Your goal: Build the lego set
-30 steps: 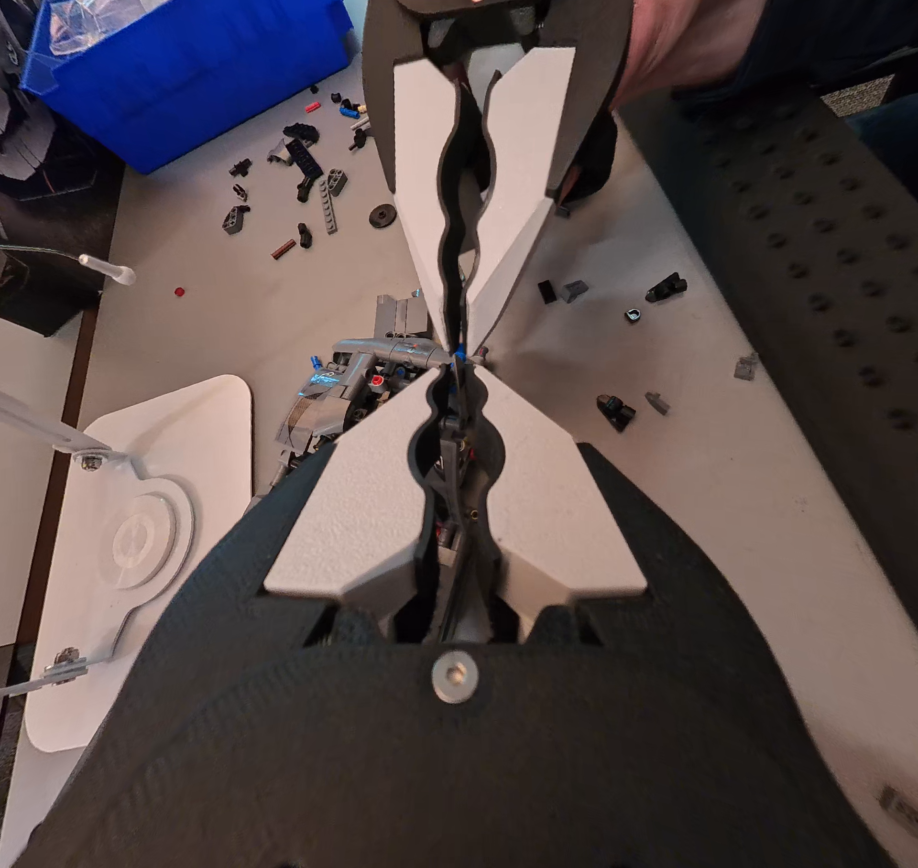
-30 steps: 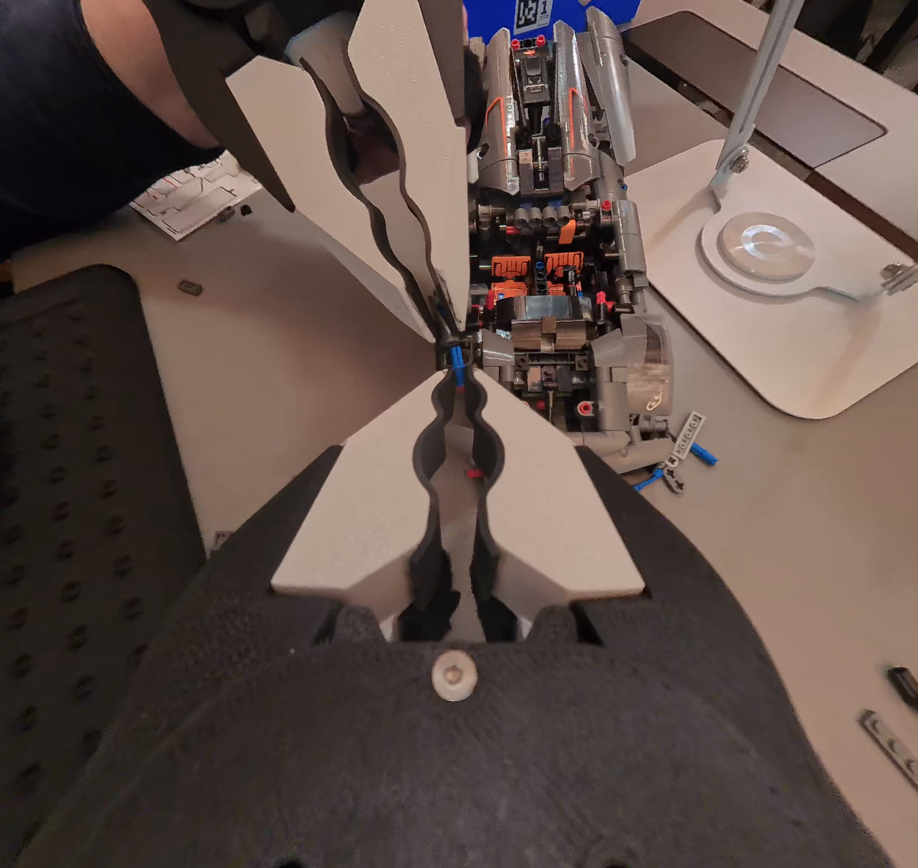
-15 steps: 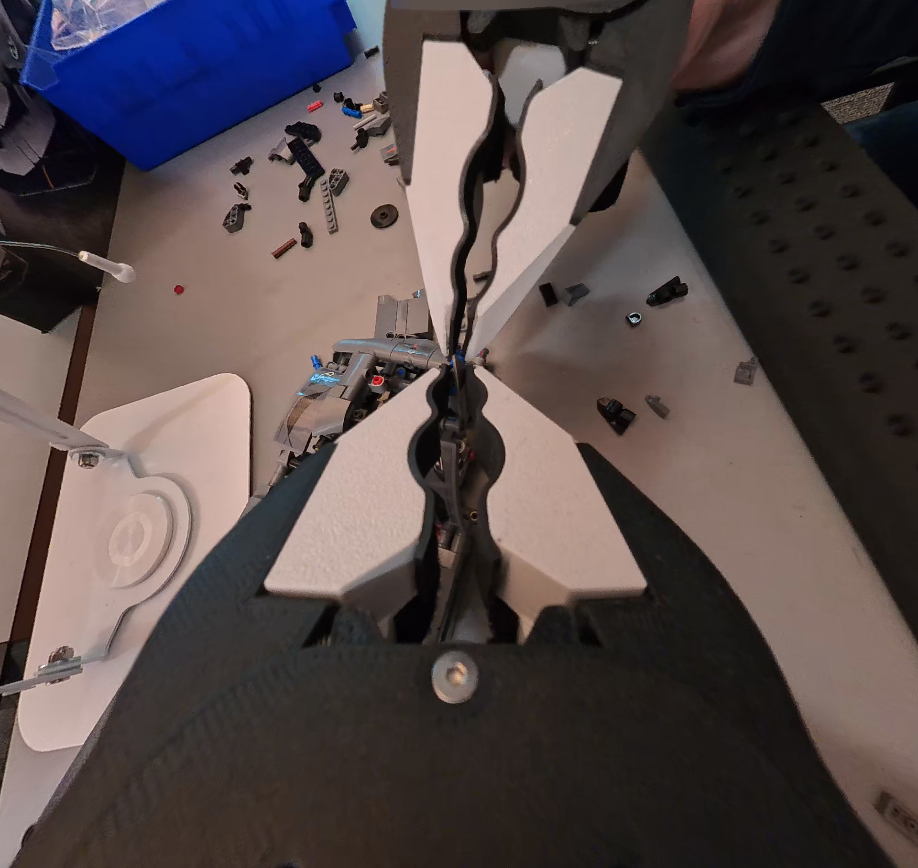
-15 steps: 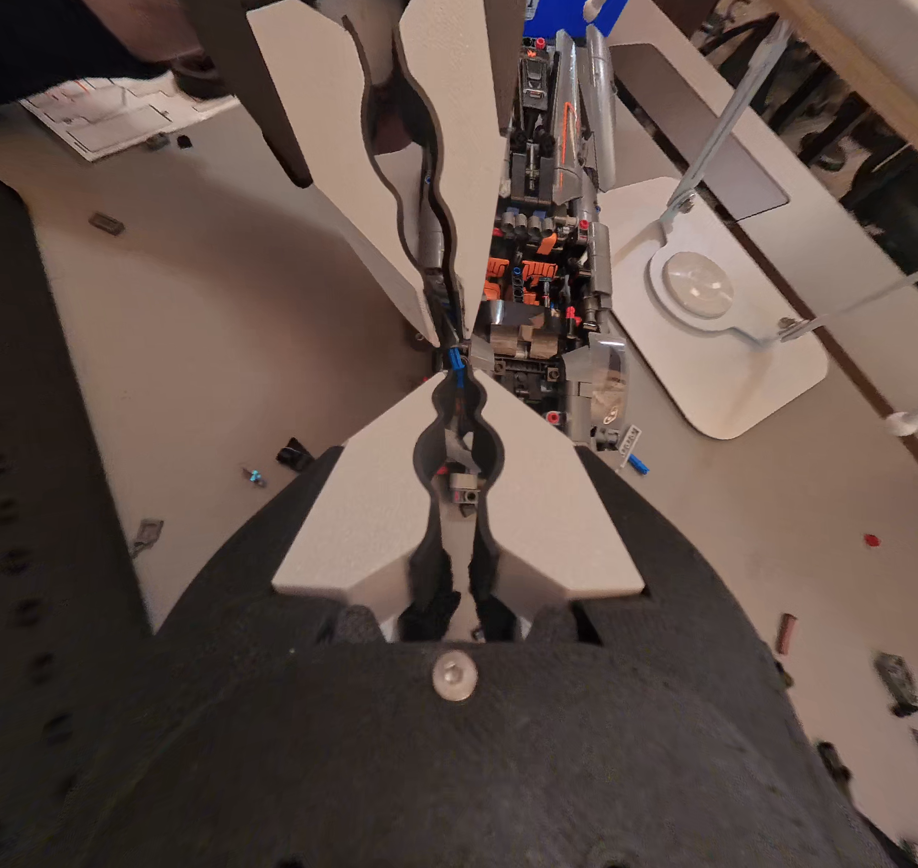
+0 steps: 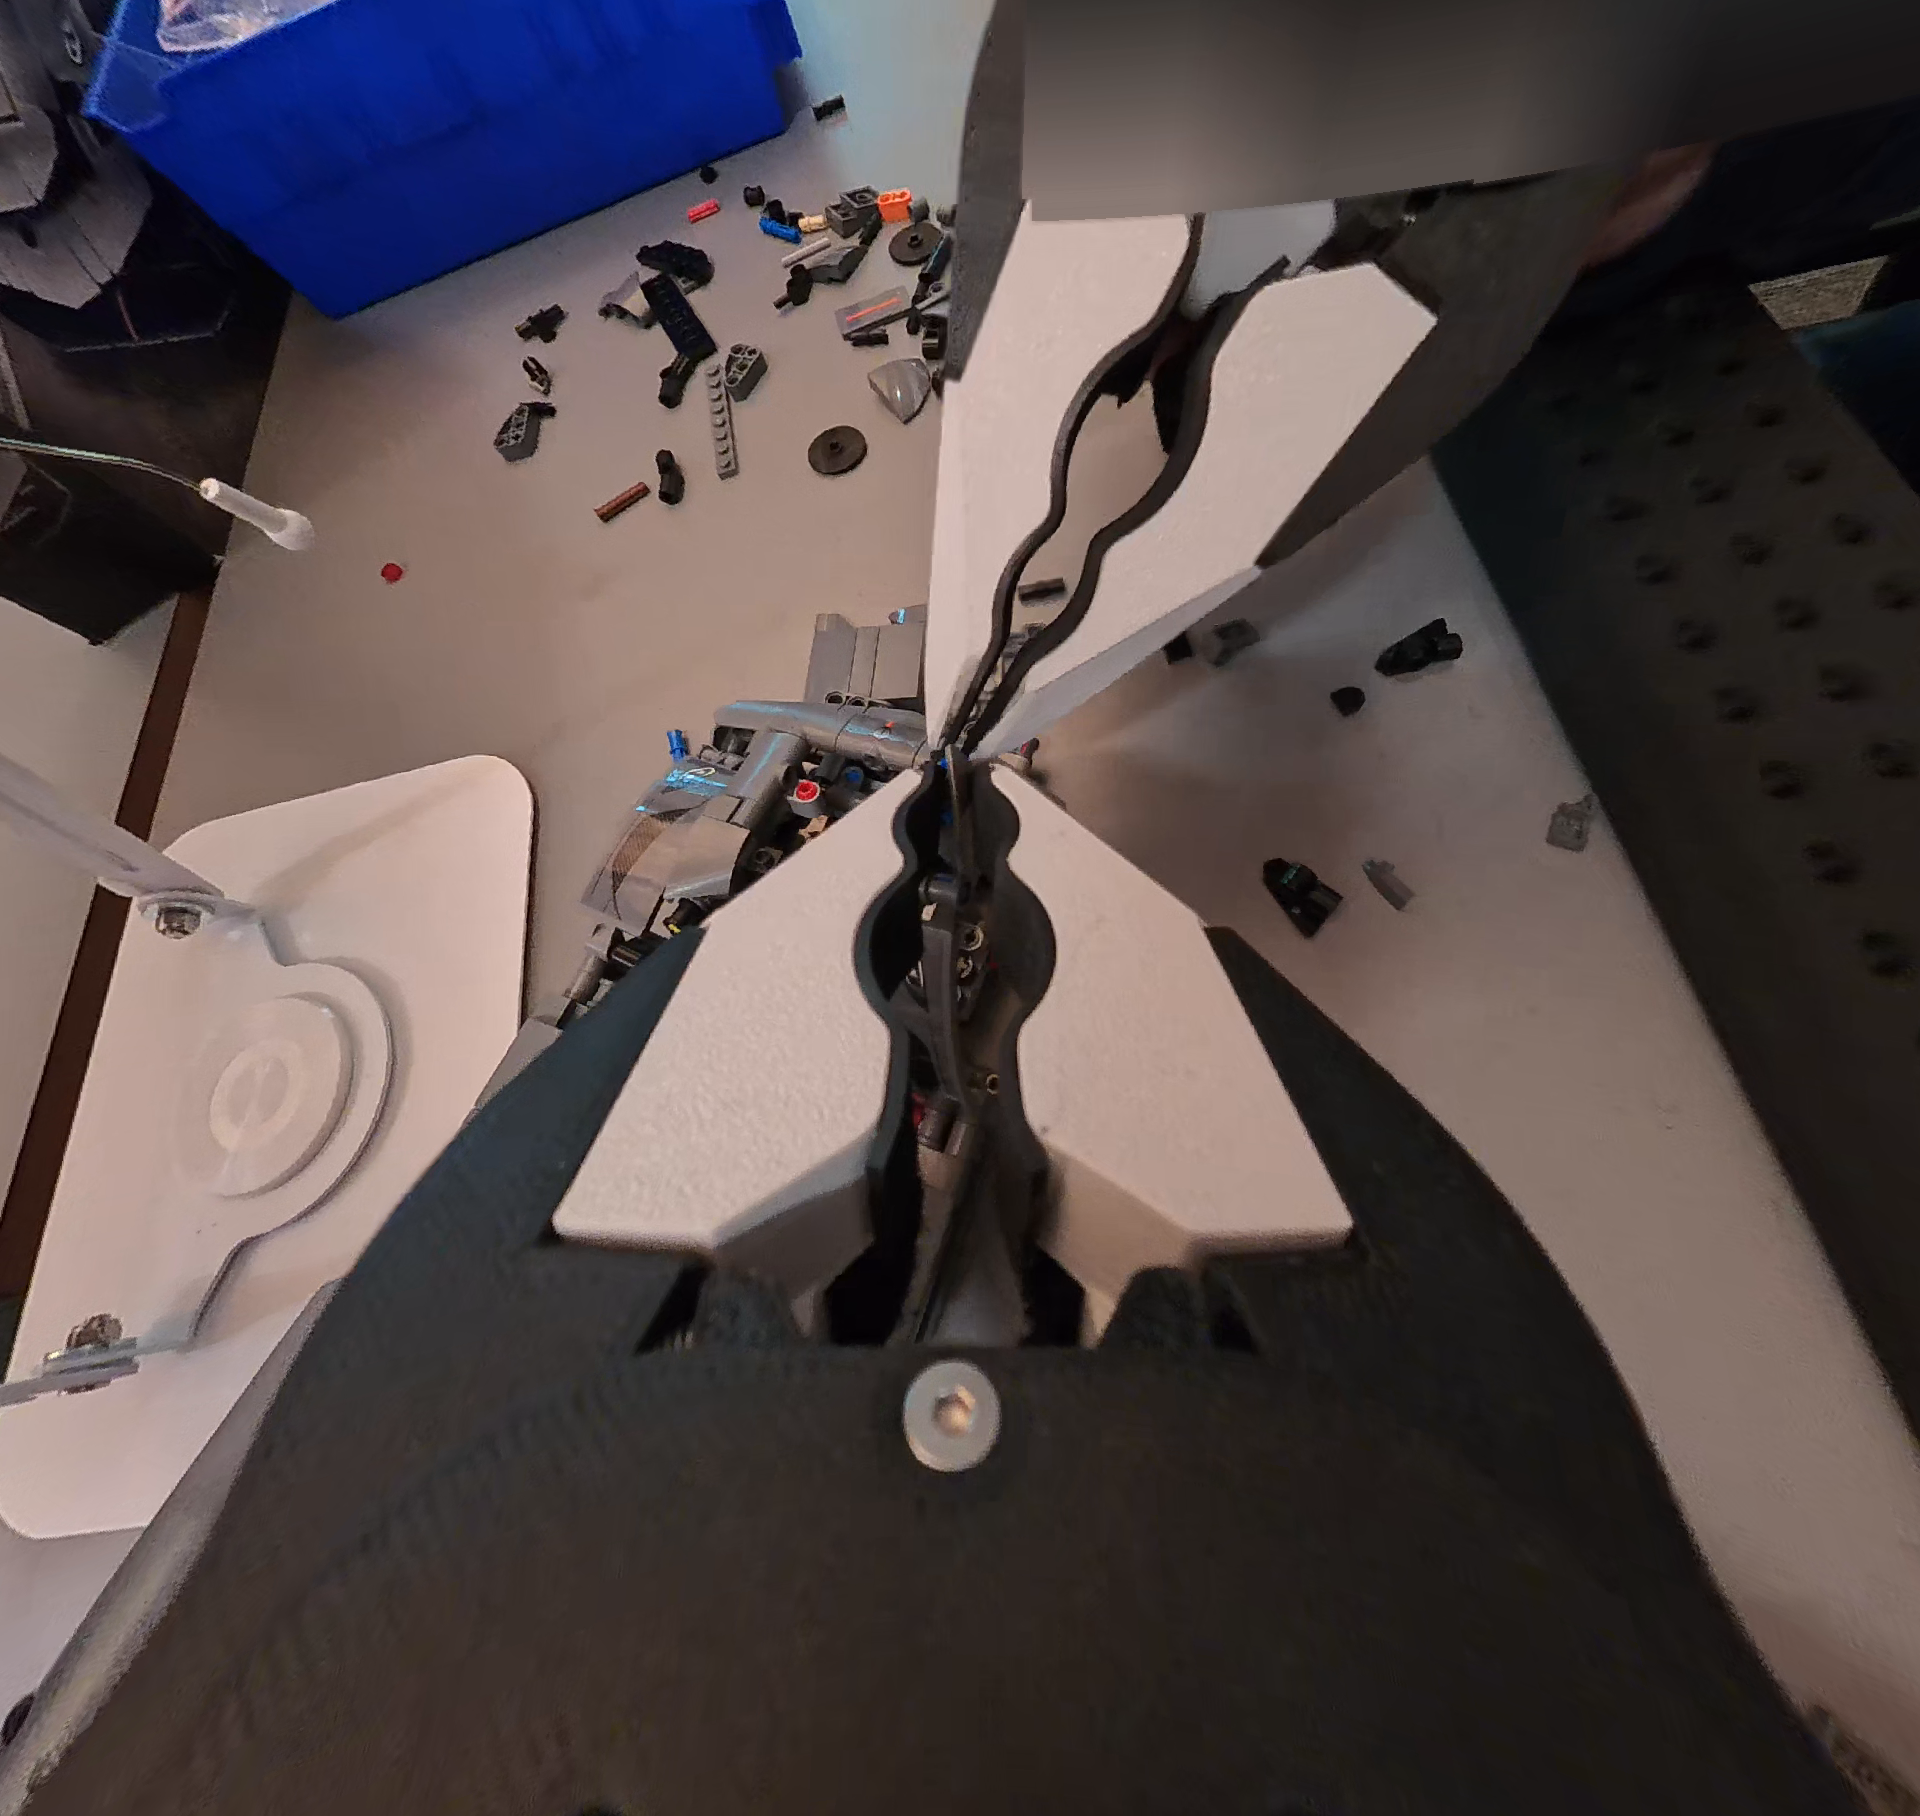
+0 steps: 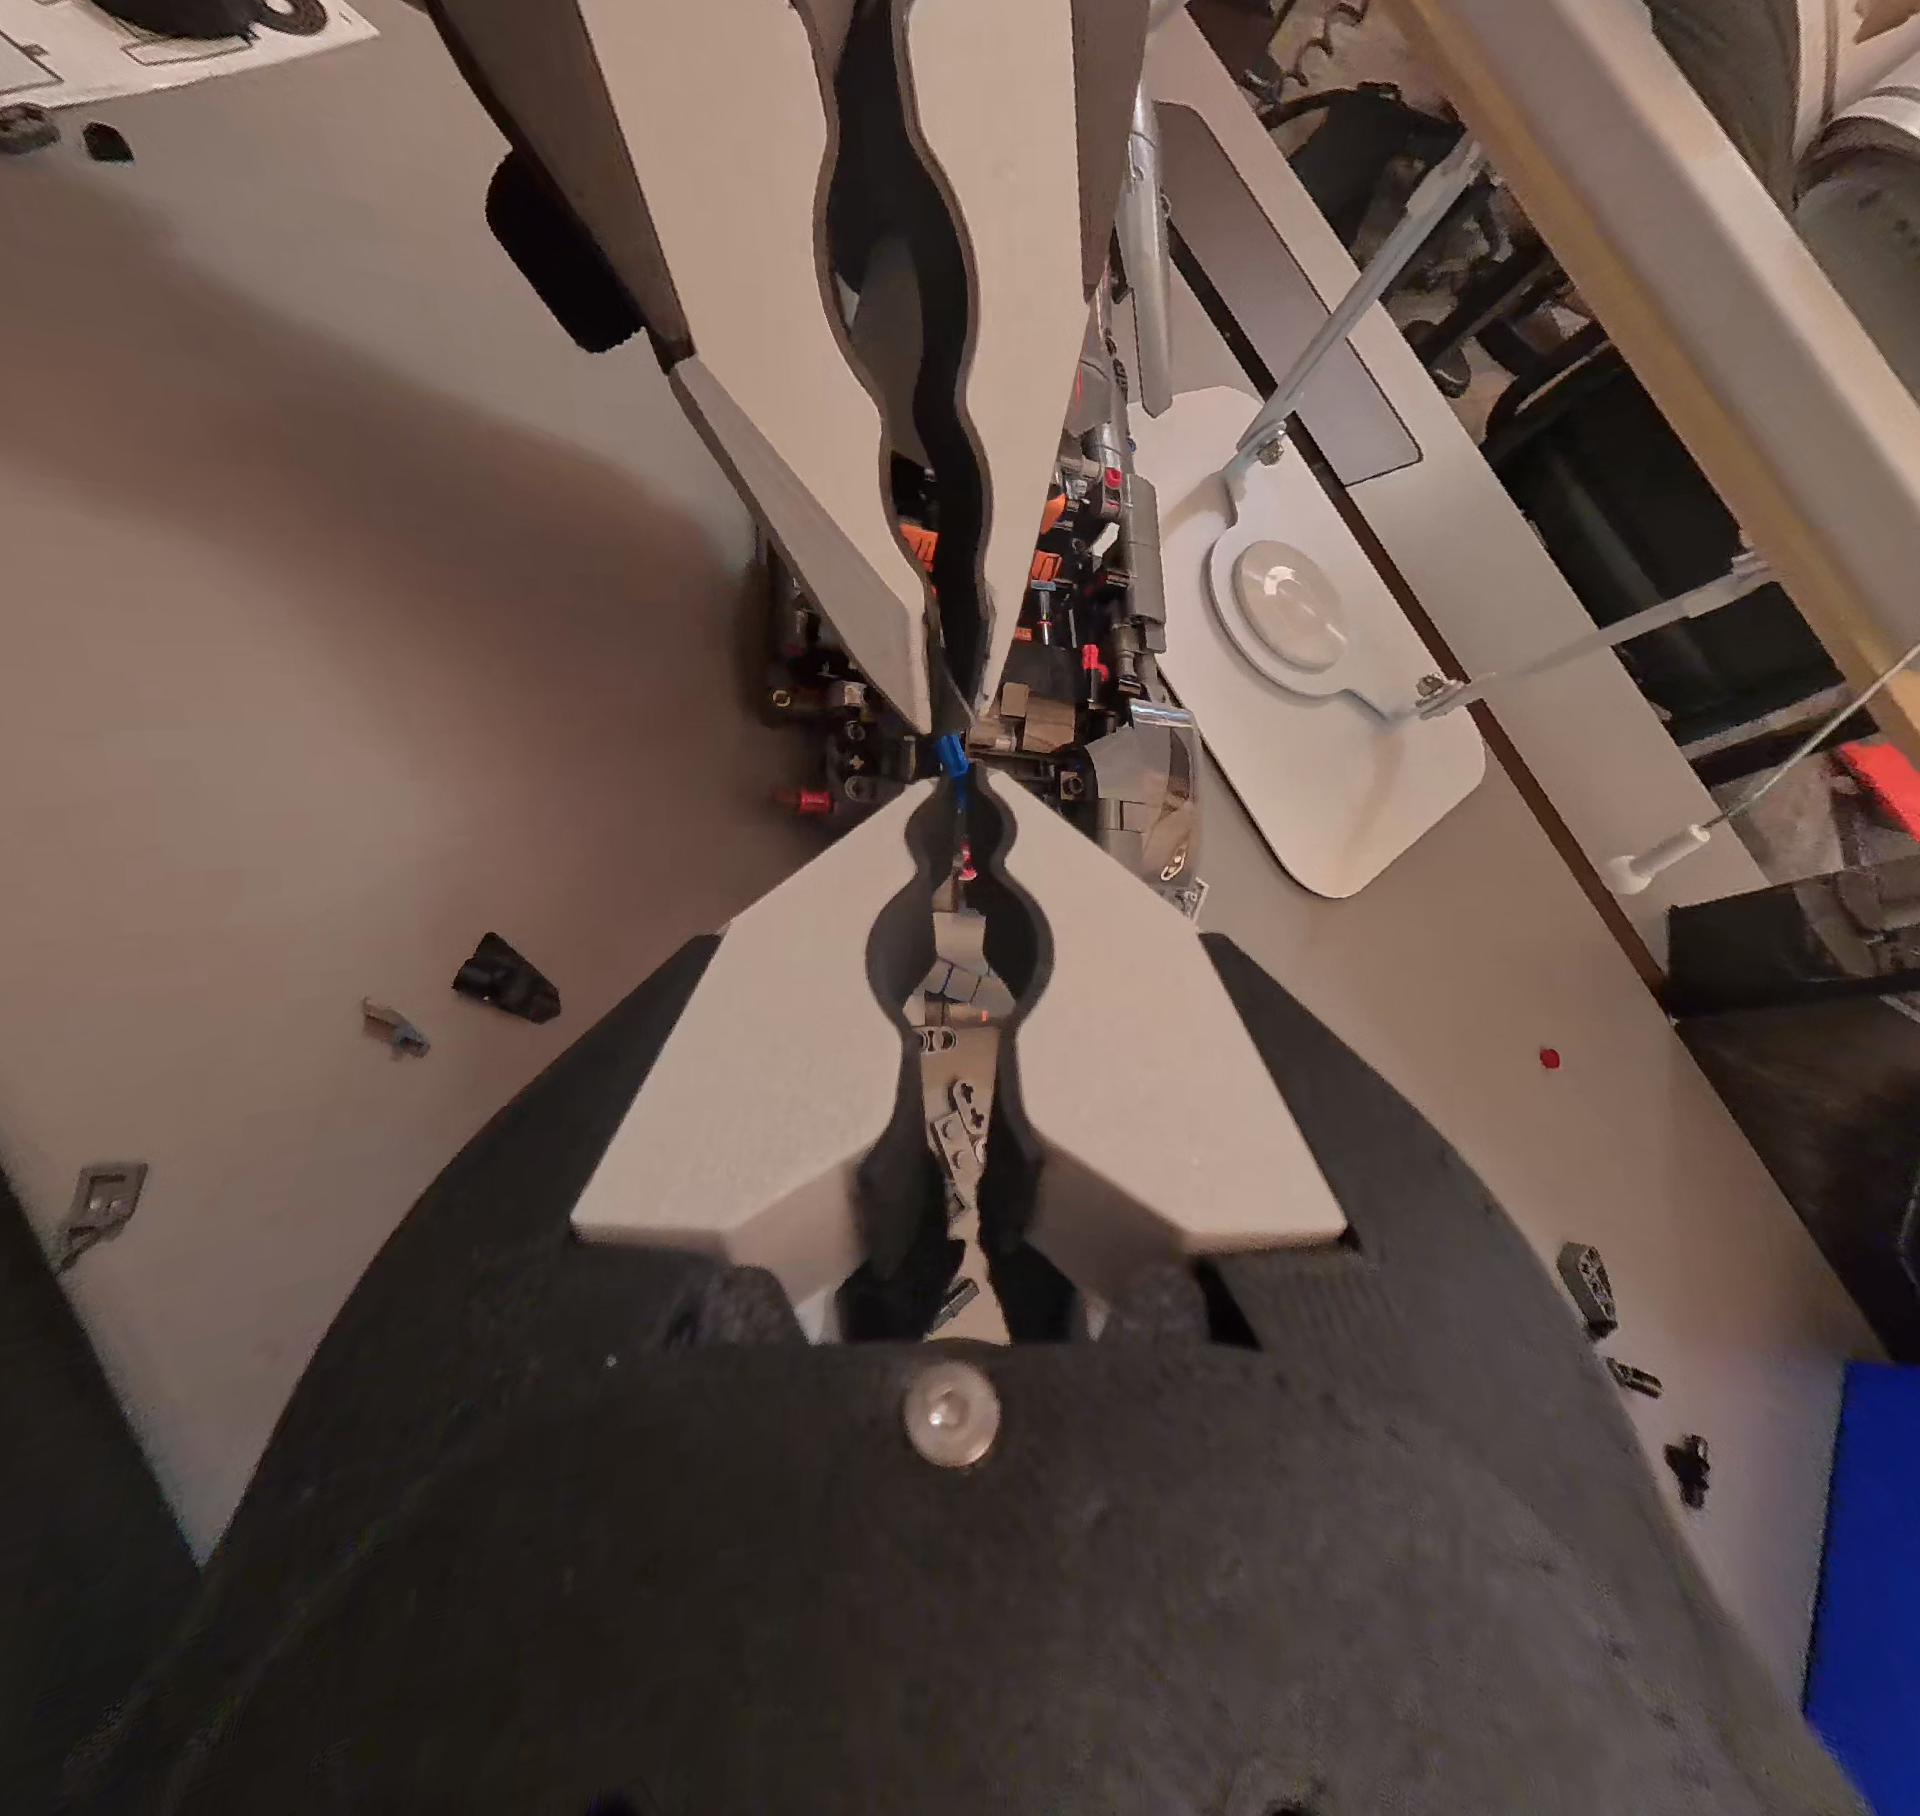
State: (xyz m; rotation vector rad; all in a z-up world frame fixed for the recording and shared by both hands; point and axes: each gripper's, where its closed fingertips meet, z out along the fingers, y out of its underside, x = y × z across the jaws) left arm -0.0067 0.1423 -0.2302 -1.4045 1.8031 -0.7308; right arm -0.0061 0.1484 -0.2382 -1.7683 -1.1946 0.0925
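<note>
Grey tabletop (image 5: 644, 623) carries loose bricks (image 5: 686, 353) upper left. At frame centre, left gripper (image 5: 951, 779) clamps a dark grey beam (image 5: 940, 945); right gripper (image 6: 958, 798) pinches a blue pin (image 6: 948, 754), above the model (image 5: 727, 810). Keep pin and hole coaxial, pressing gently.

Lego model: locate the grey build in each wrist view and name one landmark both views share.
Left wrist view: the grey lego model lies just left of centre, partly hidden.
Right wrist view: it sits just right of centre, mostly hidden.
Shared landmark: the white base plate beside it.
</note>
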